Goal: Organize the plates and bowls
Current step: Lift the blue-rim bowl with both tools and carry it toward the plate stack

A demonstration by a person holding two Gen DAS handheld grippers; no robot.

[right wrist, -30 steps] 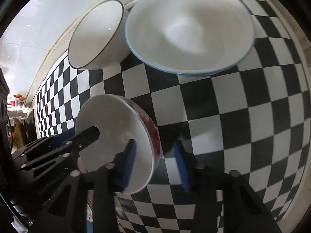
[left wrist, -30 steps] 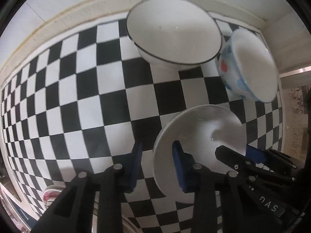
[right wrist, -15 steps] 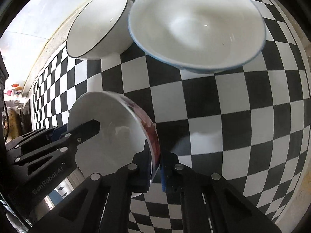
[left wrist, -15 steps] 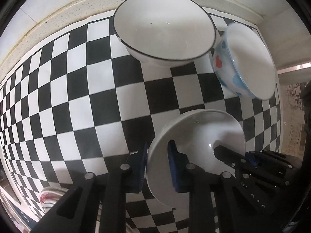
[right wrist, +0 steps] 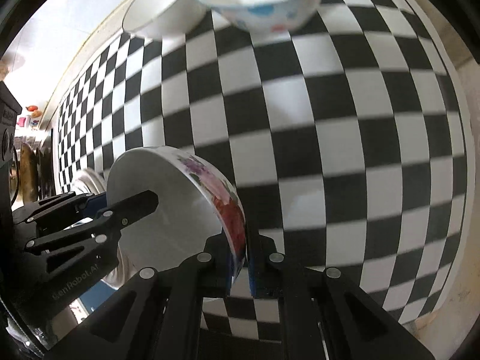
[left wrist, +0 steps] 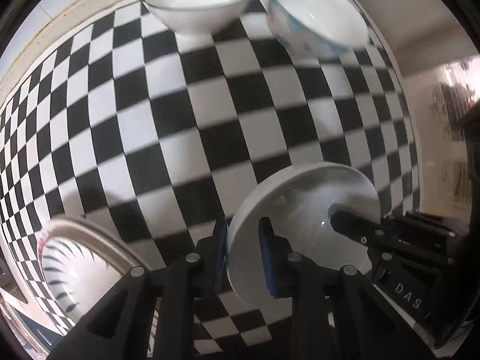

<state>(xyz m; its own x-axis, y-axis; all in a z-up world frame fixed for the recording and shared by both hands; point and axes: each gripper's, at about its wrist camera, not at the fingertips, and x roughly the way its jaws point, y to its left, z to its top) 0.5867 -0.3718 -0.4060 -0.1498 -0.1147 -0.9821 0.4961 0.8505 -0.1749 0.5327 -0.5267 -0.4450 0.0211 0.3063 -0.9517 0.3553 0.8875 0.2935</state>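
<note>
My left gripper (left wrist: pixel 241 255) is shut on the rim of a white bowl (left wrist: pixel 300 225) and holds it above the checkered cloth. My right gripper (right wrist: pixel 240 265) is shut on the opposite rim of the same bowl (right wrist: pixel 168 204), whose outside has a floral band. Each gripper shows in the other's view, reaching into the bowl. A white bowl with a dark rim (left wrist: pixel 198 0) and a bowl with blue and red spots (left wrist: pixel 315 27) stand at the far edge; they also show in the right wrist view as the white bowl (right wrist: pixel 162 6) and the spotted bowl (right wrist: pixel 264 3).
A black and white checkered cloth (left wrist: pixel 210 114) covers the counter. A dish with dark blue streaks (left wrist: pixel 69 270) lies at the lower left in the left wrist view. A pale wall runs behind the far bowls. The counter edge is at the right (right wrist: pixel 468 180).
Both grippers closed on the bowl's rim, then lifted it and drew it back from the two far bowls. The streaked dish has come into view.
</note>
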